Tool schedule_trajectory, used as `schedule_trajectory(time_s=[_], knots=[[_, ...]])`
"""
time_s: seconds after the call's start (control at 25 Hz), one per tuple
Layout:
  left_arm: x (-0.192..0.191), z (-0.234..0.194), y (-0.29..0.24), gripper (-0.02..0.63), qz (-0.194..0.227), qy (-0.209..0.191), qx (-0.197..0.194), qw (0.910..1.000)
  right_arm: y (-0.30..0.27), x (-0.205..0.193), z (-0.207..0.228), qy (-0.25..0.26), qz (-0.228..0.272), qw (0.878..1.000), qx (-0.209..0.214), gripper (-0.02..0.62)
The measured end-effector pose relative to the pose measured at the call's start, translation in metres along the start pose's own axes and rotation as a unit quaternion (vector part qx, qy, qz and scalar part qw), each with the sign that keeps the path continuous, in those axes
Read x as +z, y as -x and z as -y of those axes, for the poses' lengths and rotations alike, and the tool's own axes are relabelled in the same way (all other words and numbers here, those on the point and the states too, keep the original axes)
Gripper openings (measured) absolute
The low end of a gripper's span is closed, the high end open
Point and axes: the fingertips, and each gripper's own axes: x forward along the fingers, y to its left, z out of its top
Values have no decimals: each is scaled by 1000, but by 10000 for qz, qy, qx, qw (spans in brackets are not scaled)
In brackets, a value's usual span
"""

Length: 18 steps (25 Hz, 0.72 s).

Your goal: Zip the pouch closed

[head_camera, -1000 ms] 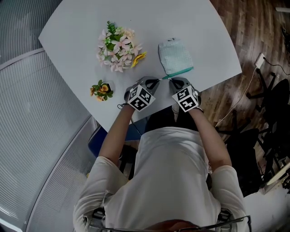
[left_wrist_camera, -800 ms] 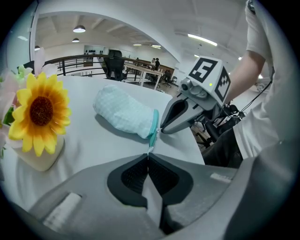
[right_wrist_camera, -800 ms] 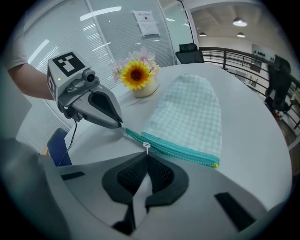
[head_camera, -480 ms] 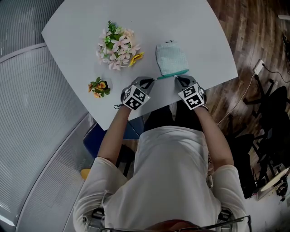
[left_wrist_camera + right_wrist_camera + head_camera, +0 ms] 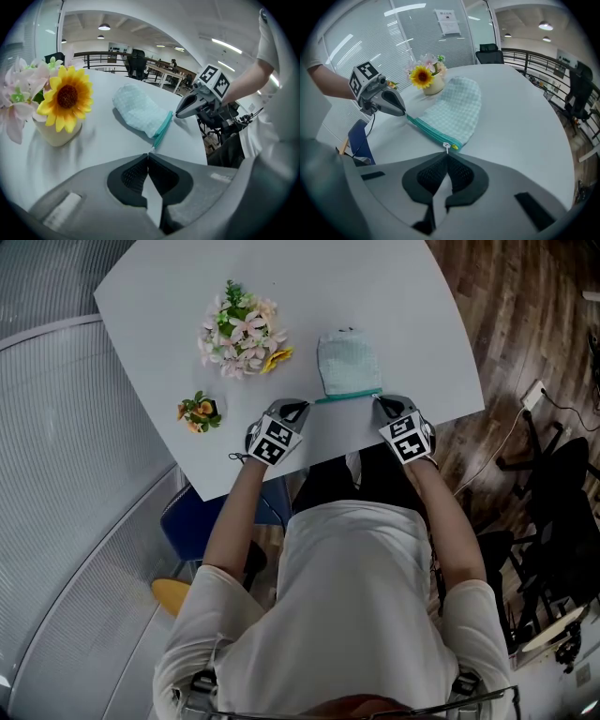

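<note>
A mint checked pouch [image 5: 347, 364] lies on the white table [image 5: 403, 306], its teal zipper edge [image 5: 347, 397] facing me. My left gripper [image 5: 304, 406] is shut on the zipper's left end tab, seen right at its tips [image 5: 149, 153] in the left gripper view. At the zipper's right end, my right gripper [image 5: 379, 400] is shut on the small silver zipper pull [image 5: 446, 146]. The pouch [image 5: 454, 111] stretches between the two grippers. The teal zipper [image 5: 162, 128] runs straight toward the right gripper [image 5: 180, 111].
A vase of pink flowers with a sunflower [image 5: 240, 332] stands left of the pouch, and a small orange flower pot [image 5: 198, 412] sits near the left table edge. The table's front edge is just under both grippers. A blue chair [image 5: 178, 519] stands below.
The right gripper has slid rightward along the zipper edge, from beside the left gripper to the pouch's right end. The left gripper has kept its hold on the left end.
</note>
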Motion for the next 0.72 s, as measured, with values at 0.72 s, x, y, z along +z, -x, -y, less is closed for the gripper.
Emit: schedule_trajectory(time_s=[0.72], knots=[[10,22,19,71,270,949,907,9910,31,10,16,475,144,9985,251,49]])
